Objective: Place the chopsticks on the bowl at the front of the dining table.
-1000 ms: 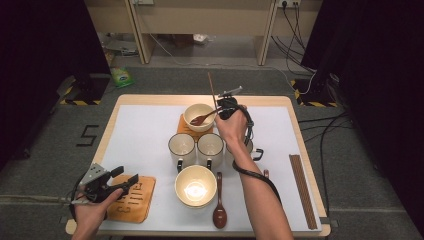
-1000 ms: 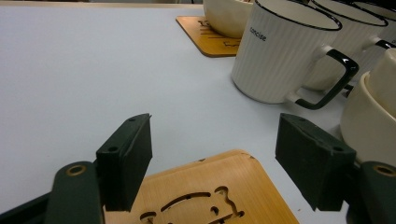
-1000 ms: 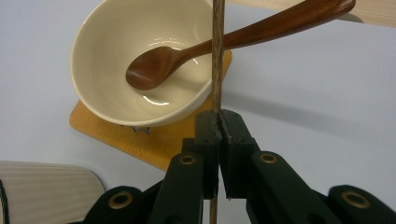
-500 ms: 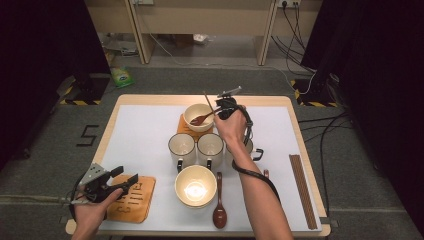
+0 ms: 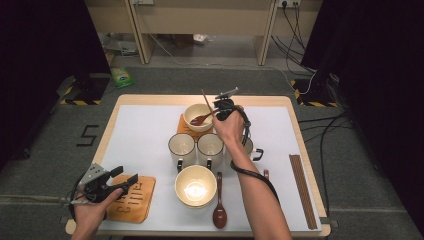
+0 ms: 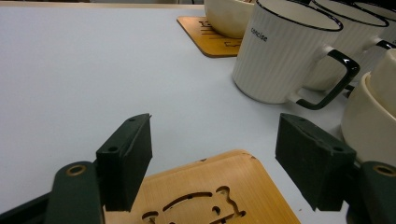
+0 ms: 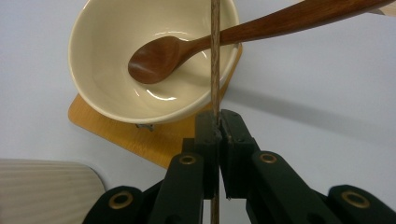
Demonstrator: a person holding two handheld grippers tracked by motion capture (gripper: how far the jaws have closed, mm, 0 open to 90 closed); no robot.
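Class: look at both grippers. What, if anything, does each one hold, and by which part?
The right gripper pinches a single chopstick partway along its shaft; the left gripper is open and holds nothing.

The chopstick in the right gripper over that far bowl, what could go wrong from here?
1. The right gripper pinches the thin chopstick at one spot along its length, so it could swivel or slip.
2. The chopstick crosses in front of the spoon resting in the bowl; a knock might flip the spoon out.
3. The bowl sits on a coaster and could slide.
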